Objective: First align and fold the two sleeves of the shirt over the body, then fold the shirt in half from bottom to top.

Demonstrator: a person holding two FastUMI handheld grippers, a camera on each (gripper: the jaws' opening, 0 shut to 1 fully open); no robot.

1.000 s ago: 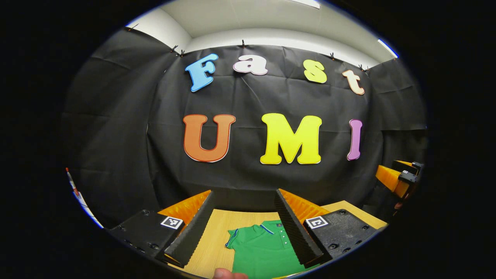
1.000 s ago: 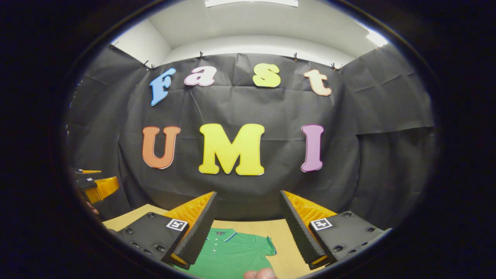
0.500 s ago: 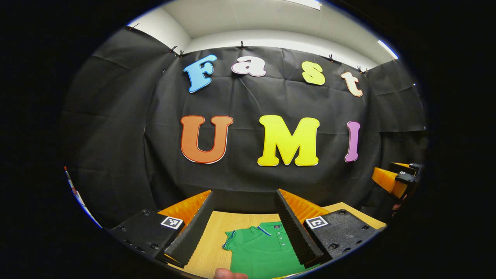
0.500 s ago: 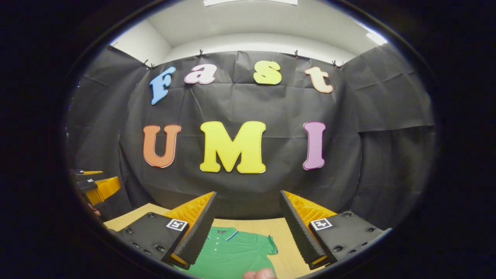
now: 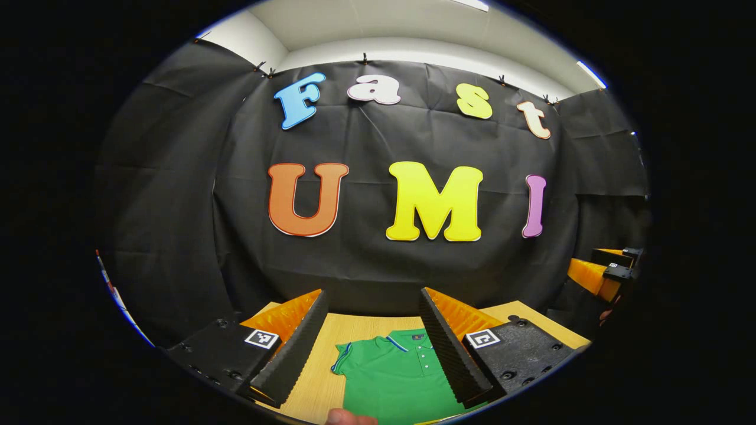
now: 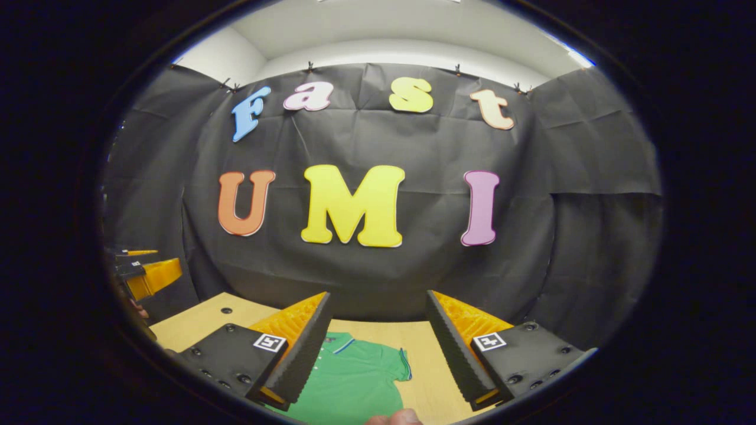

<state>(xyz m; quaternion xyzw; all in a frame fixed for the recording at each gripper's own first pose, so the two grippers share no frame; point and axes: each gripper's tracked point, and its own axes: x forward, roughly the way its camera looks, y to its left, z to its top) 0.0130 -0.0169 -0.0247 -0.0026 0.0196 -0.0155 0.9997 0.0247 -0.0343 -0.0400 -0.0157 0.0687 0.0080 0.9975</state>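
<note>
Both grippers were held up off the table [image 5: 354,327], pointing toward the back wall, jaws spread wide and gripping nothing. My read: this was the approach stage, with no fold made yet, hands kept high so the whole shirt stayed in sight before committing to a sleeve.

Left gripper [image 5: 375,348] had the green shirt [image 5: 396,372] lying flat on the table below and ahead of it, collar toward the wall. The shirt's left sleeve [image 5: 342,360] sat in the gap between the fingers, nearer the left one; the button placket and the rest of the body ran under the right finger. No contact with the fabric.

Right gripper [image 6: 378,348] saw the same shirt [image 6: 354,378] from the other side: the right sleeve [image 6: 401,365] lay in the gap, collar and body passing behind its left finger. Also clear of the fabric.

The other gripper showed at the far edge of each view (well apart from the shirt). Each hand seemed lined up with the sleeve on its own side, which fits sleeves-first order; both sleeves looked spread out, unfolded
</note>
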